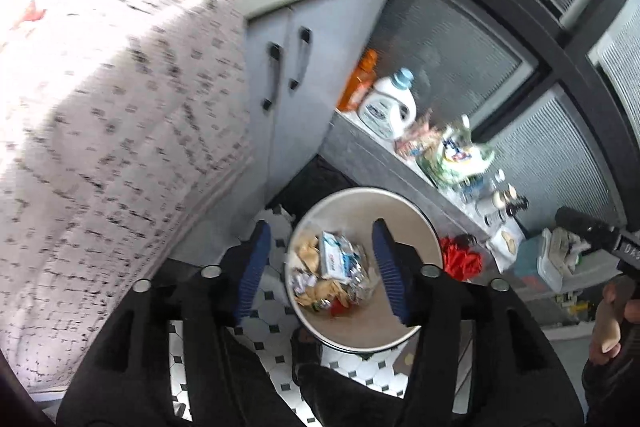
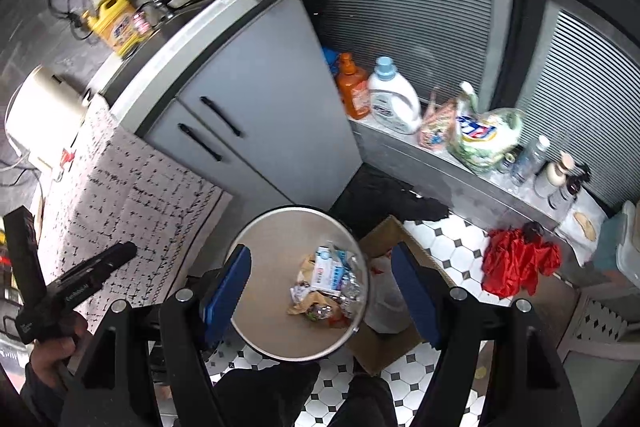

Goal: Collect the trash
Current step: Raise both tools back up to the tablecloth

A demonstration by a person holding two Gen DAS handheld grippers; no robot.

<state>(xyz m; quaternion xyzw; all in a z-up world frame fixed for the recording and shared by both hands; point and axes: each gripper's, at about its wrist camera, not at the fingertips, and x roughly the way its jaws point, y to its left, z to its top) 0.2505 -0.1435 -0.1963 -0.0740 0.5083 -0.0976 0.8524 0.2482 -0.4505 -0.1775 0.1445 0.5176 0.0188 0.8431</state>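
Note:
A round beige trash bin (image 1: 416,223) stands on the tiled floor and holds several crumpled wrappers and a white-blue carton (image 1: 334,259). My left gripper (image 1: 322,267) is open and empty, held above the bin. In the right wrist view the bin (image 2: 272,239) sits low at centre with the same trash (image 2: 328,283) inside. My right gripper (image 2: 322,285) is open and empty above it. The left gripper's handle (image 2: 80,279) shows at the left of that view, and the right gripper's handle (image 1: 592,231) shows at the right edge of the left wrist view.
A patterned cloth (image 1: 112,131) hangs over the counter at left. A grey cabinet (image 2: 260,123) stands behind the bin. A cardboard box (image 2: 392,323) sits beside the bin. A red cloth (image 2: 516,263) lies on the floor. Detergent bottles (image 2: 394,99) and bags line a low ledge.

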